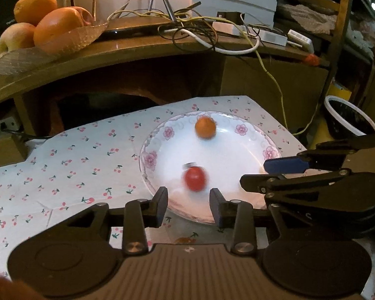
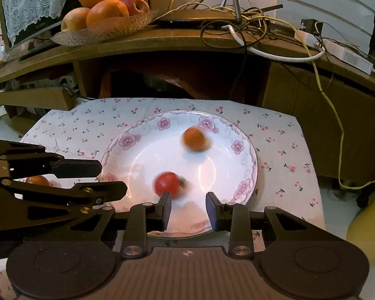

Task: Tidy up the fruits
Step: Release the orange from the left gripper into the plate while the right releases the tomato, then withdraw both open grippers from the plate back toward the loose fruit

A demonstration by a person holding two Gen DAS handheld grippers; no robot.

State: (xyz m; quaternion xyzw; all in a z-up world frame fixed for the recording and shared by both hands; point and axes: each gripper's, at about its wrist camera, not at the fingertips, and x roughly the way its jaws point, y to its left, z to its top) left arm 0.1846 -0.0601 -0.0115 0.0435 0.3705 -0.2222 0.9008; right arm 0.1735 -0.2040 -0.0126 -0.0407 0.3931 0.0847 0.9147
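— Two grippers, both tipped down toward the plate point(image 1: 147, 160). How do they sit?

— Left gripper point(image 1: 188, 206) hangs over the plate's near rim, jaws a little apart, nothing between them. Right gripper point(image 2: 188, 208) is over the same near rim, its jaws also slightly parted and empty. They lie side by side, close together; each shows in the other's view as a black linkage reaching in over the plate's edge.

— And the fruit?

— Red fruit point(image 1: 195, 178) lies in the plate's well, just past the left fingertips, free of both. From the right side its edge seems to meet that gripper's left fingertip point(image 2: 165, 197), but I can't tell whether they touch. Orange fruit point(image 1: 205, 127) sits toward the plate's far rim, apart from the red one.

— Can you see them clearly?

— No, both are smeared with blur; something dark at the red one's top I can't make out. Behind the left gripper's arm, beside the plate, another reddish fruit point(image 2: 37, 180) peeks out, mostly hidden.

— Anything further back?

— Beyond the plate, up on the shelf point(image 2: 162, 42), a glass dish point(image 2: 127, 23) holds oranges and apples, next to tangled cables point(image 2: 262, 25).
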